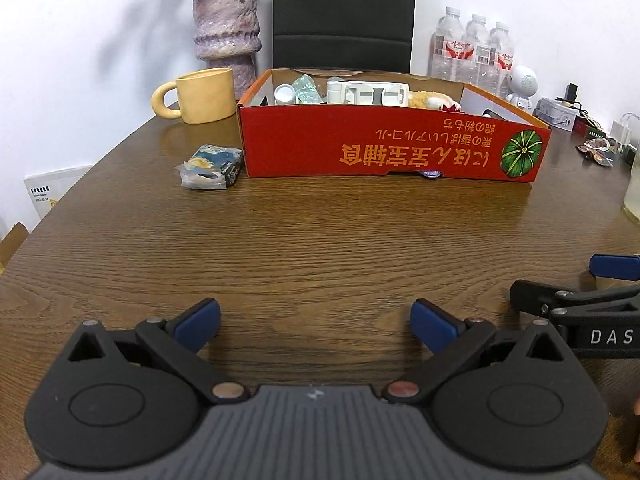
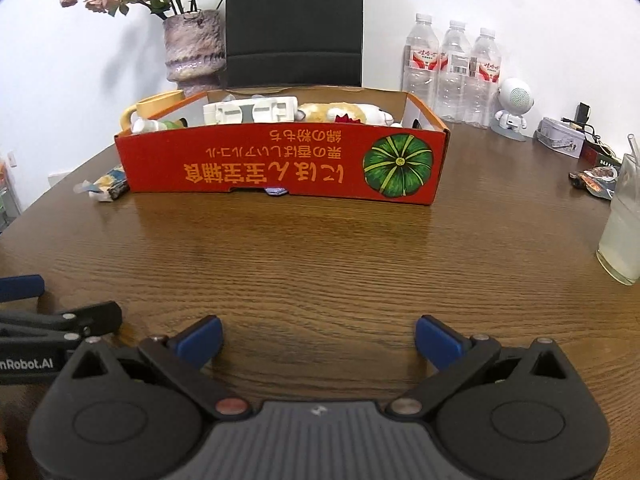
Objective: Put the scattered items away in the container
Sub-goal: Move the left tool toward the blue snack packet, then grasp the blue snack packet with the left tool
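One stray left, looks like. Left wrist view: left gripper [image 1: 315, 322] spread wide and empty, low over the table [image 1: 320, 240]; a snack packet [image 1: 211, 167] sits just left of the red box [image 1: 396, 148]. Right wrist view: right gripper [image 2: 318, 340] also released, empty. My guess is the left one reaches next.

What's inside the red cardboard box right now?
Visible in the red cardboard box: white plastic tray, small white bottle, clear wrapper, plush toy. Its front wall hides the floor.
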